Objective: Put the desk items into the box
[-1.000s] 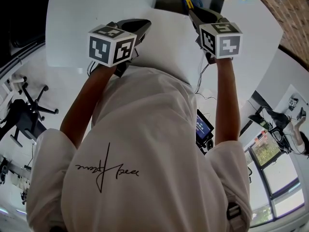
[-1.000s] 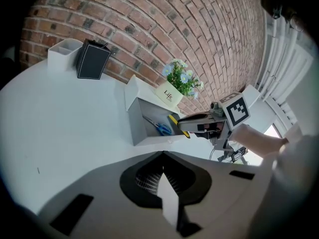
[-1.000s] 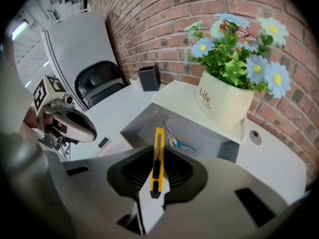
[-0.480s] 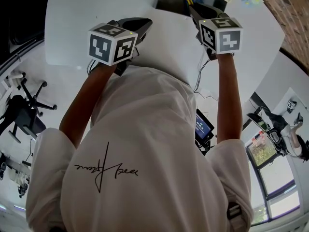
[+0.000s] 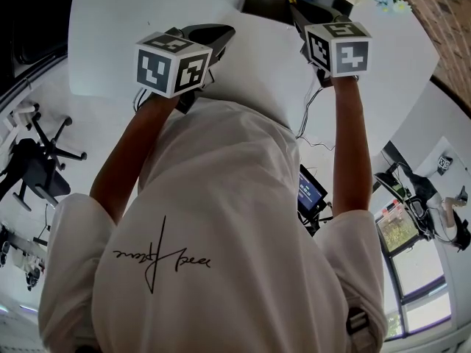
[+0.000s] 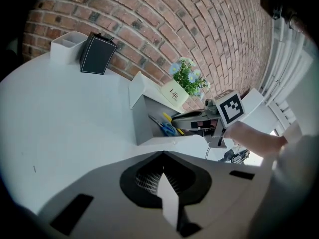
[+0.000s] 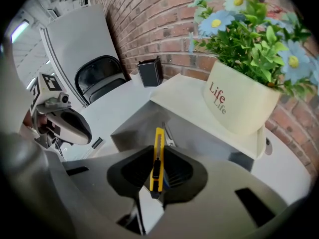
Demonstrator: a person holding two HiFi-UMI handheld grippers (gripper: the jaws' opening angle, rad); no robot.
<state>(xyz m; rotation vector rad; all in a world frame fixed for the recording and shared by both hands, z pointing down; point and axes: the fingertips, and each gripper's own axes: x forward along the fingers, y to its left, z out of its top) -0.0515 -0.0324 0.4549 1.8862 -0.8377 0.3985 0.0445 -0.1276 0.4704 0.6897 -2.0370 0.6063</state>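
The right gripper (image 7: 157,153) jaws pinch a yellow utility knife (image 7: 158,142) over the open grey box (image 7: 130,129); a flowerpot (image 7: 239,103) sits at two o'clock. The left gripper (image 6: 162,156) jaws are pressed together, empty, with the box at twelve o'clock holding blue-handled scissors (image 6: 167,129).

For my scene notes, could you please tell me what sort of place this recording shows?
Probably an office or studio workspace: a white desk stands against a brick wall, a wheeled office chair is on the floor, and there is a flower pot.
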